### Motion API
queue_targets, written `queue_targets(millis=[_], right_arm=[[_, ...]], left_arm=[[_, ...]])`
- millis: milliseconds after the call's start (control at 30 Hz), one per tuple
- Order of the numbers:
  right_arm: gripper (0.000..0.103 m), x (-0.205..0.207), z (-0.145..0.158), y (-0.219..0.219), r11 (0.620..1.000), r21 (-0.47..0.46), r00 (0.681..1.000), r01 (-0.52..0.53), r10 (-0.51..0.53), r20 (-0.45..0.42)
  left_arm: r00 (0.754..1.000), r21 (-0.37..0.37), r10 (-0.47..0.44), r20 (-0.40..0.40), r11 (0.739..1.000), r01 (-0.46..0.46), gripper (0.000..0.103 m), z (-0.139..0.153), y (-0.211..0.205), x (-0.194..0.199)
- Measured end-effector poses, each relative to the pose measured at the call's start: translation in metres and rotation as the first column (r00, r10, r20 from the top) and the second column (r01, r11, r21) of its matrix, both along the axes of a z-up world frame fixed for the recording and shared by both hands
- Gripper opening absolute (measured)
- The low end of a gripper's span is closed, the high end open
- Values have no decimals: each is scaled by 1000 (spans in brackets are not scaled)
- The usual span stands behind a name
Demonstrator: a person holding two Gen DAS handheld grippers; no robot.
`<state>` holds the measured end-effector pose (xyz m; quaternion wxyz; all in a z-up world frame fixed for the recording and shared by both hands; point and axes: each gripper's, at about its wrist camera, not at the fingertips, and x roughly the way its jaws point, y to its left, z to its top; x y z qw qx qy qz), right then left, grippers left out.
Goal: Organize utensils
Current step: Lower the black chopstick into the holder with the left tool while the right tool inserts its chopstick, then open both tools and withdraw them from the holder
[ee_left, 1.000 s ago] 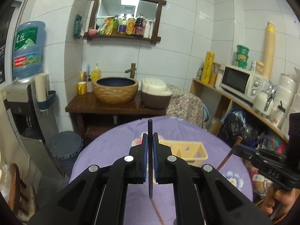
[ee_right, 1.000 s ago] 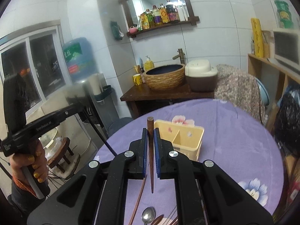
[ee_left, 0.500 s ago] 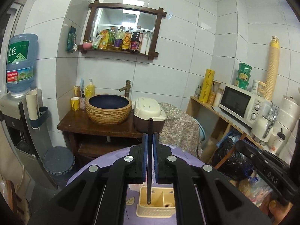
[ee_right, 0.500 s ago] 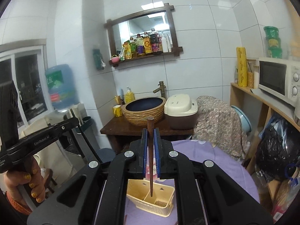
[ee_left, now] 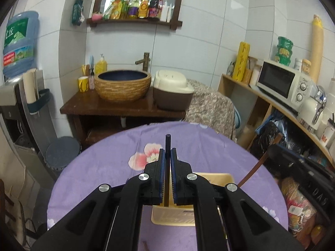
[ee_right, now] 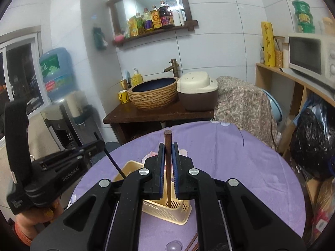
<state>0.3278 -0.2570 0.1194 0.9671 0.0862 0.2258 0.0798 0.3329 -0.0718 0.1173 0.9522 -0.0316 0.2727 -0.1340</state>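
Your view has dropped since a second ago: the bench (ee_right: 240, 167) fills it again. Both chopsticks now hang over the yellow caddy (ee_right: 167, 209). Right tongs (ee_right: 167, 152) clench the brown chopstick (ee_right: 168, 167), tip inside; left tongs (ee_left: 166, 156) clench the black chopstick (ee_left: 167, 144). Release seems next.

Round tabletop (ee_left: 100, 167) under purple flowered cloth. Behind it, dark wooden washstand (ee_left: 117, 108) carrying woven-textured basin (ee_left: 122, 87), brass tap (ee_left: 144, 60), yellow mug (ee_left: 83, 83), soap bottle (ee_left: 101, 65); cream-lidded rice cooker (ee_left: 172, 92) just beside basin. Wall shelf with mirror (ee_left: 138, 0), bottles lined along it. Water dispenser (ee_left: 18, 48) at left. Microwave (ee_left: 280, 83) on wooden shelving at right, black bag (ee_right: 312, 144) below.
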Motion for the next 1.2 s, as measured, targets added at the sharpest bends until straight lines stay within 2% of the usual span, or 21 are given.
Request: queue_targets(millis=[100, 233, 300, 367, 400, 433, 467, 500, 533, 600, 667, 733, 833, 933, 1000, 1133, 1200], right_arm=[[8, 0, -6, 0, 1000, -6, 1000, 12, -12, 1], [8, 4, -11, -1, 1000, -9, 1000, 27, -27, -7], [8, 5, -12, -3, 999, -4, 999, 34, -34, -2], [9, 3, -14, -5, 999, 4, 999, 33, -33, 3], [13, 2, -15, -5, 999, -1, 999, 33, -33, 3], [26, 1, -15, -4, 999, -6, 999, 34, -34, 4], [35, -2, -16, -4, 999, -9, 999, 34, -34, 9], [54, -6, -16, -4, 999, -12, 999, 42, -41, 23], [62, -11, -16, -4, 999, -16, 998, 51, -51, 36], [64, -23, -16, -3, 997, -34, 996, 63, -61, 60], [71, -33, -18, -3, 997, -42, 996, 66, -63, 68], [75, -48, -21, -3, 996, -56, 995, 70, -65, 77], [84, -71, -32, 0, 992, -99, 995, 78, -70, 75], [91, -91, -53, 4, 988, -135, 997, 74, -70, 37], [92, -103, -69, 5, 987, -142, 997, 76, -75, 10], [94, -127, -108, 9, 971, -212, 992, 106, -119, -50], [96, -140, -127, 4, 971, -206, 987, 123, -142, -81]], left_arm=[[1000, 6, 6, -22, 1000, -6, 7, -12, 3, 3], [1000, 38, 12, -2, 999, -12, 7, -12, 3, 3], [1000, 22, 3, -2, 1000, -3, 7, -10, 5, 2], [1000, 27, -4, 10, 1000, 4, 12, -7, 6, -1], [1000, 37, -5, 24, 999, 4, 27, -5, 6, -4], [999, 46, 0, 46, 999, -2, 47, -3, 6, -8], [997, 49, 7, 71, 999, -10, 55, -1, 7, -15], [996, 48, 11, 90, 999, -16, 64, 0, 8, -18], [993, 46, 10, 115, 999, -16, 66, 2, 11, -27], [991, 59, -3, 132, 998, -5, 71, 3, 14, -37], [989, 68, -12, 150, 998, 1, 79, 0, 20, -53], [987, 65, -13, 159, 998, 3, 90, -8, 29, -70], [989, 68, -7, 149, 998, -4, 95, -27, 40, -94], [993, 85, -16, 116, 996, 6, 98, -49, 45, -113], [995, 92, -20, 94, 996, 11, 98, -62, 47, -122], [1000, 106, -6, 27, 994, 3, 98, -98, 53, -139], [1000, 93, 14, 4, 996, -14, 98, -111, 60, -147]])
